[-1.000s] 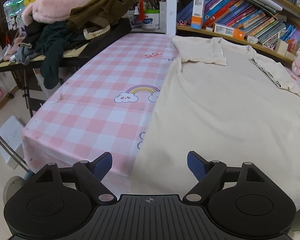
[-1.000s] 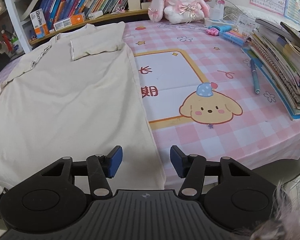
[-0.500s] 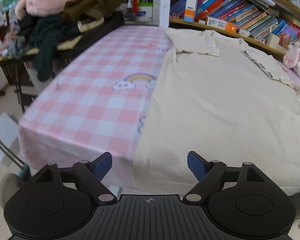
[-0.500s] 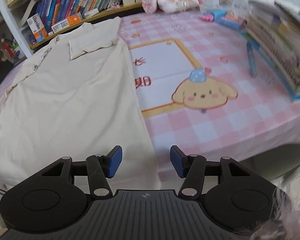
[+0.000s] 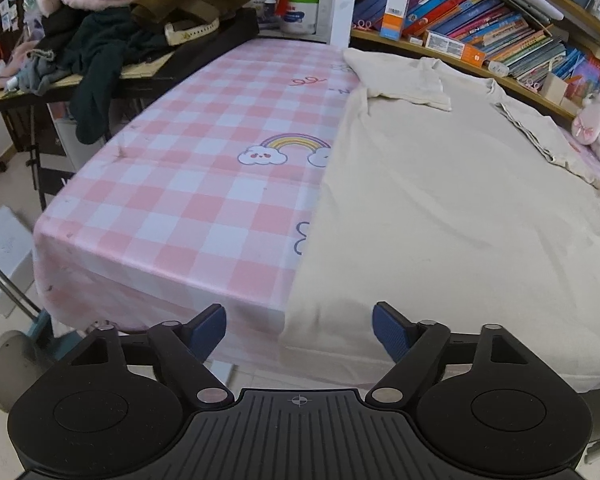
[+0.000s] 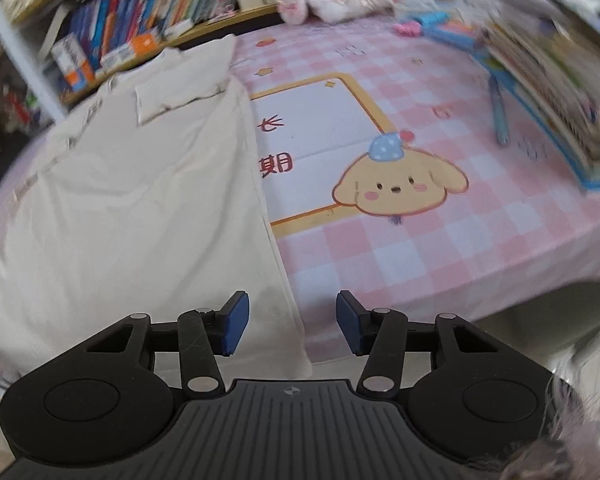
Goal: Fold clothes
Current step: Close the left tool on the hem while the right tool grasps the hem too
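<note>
Pink checked tablecloth (image 5: 172,216) covers the table where a cream shirt (image 5: 452,208) lies flat, sleeves folded in. Left gripper (image 5: 299,326) and right gripper (image 6: 288,322) hover over its hem corners, jaws closing, gripping nothing.

The left gripper (image 5: 299,326) hung over the table's (image 5: 172,208) near edge, jaws closing on nothing, framing the cream shirt's (image 5: 440,208) bottom-left corner.
</note>
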The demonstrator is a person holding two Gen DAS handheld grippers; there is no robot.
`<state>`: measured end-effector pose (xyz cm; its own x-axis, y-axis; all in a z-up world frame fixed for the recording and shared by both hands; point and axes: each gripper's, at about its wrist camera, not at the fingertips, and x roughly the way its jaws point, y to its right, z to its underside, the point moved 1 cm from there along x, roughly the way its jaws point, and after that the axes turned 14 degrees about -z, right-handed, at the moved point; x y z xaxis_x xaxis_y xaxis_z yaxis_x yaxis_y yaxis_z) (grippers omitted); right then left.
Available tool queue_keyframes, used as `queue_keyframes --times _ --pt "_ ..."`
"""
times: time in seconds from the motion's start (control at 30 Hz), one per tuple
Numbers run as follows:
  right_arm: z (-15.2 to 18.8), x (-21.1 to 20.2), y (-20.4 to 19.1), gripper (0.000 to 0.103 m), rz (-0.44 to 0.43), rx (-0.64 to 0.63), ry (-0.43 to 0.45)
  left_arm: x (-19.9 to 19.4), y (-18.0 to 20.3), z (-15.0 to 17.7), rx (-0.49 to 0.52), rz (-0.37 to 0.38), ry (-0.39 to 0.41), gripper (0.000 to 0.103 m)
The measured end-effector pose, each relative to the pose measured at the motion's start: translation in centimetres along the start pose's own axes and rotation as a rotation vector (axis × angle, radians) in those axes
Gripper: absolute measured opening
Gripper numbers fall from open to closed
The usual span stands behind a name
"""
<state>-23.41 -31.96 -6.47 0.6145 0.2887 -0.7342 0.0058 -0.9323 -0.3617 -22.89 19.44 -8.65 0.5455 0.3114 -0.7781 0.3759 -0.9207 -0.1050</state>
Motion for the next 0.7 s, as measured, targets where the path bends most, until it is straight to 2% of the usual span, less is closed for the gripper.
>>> queue_keyframes --times 0.1,0.17,0.3,0.4,0.57,0.7 --pt "0.2 0.3 -0.9 0.043 0.031 -0.069 -0.025 -0.1 -0.4 0.2 -0.006 0.011 -0.006 0.079" --pt "0.4 -0.3 -0.9 0.043 0.026 -0.065 -0.024 -0.2 -0.9 0.3 -0.011 0.035 -0.007 0.078" --pt "0.7 -1.3 0.8 0.043 -0.025 0.038 -0.057 0.6 -1.8 0.4 -0.016 0.096 -0.049 0.065" --pt "0.8 -1.6 2.4 0.043 -0.087 0.14 -0.089 1.6 -2.2 0.5 -0.03 0.156 -0.082 0.065" --pt "0.2 -0.2 5.3 0.044 -0.237 0.353 -0.121 3.6 -3.3 0.9 -0.073 0.27 -0.144 0.065" --pt "-0.5 1.4 6.1 0.045 -0.299 0.391 -0.184 5.0 -3.9 0.7 -0.104 0.351 -0.21 0.065"
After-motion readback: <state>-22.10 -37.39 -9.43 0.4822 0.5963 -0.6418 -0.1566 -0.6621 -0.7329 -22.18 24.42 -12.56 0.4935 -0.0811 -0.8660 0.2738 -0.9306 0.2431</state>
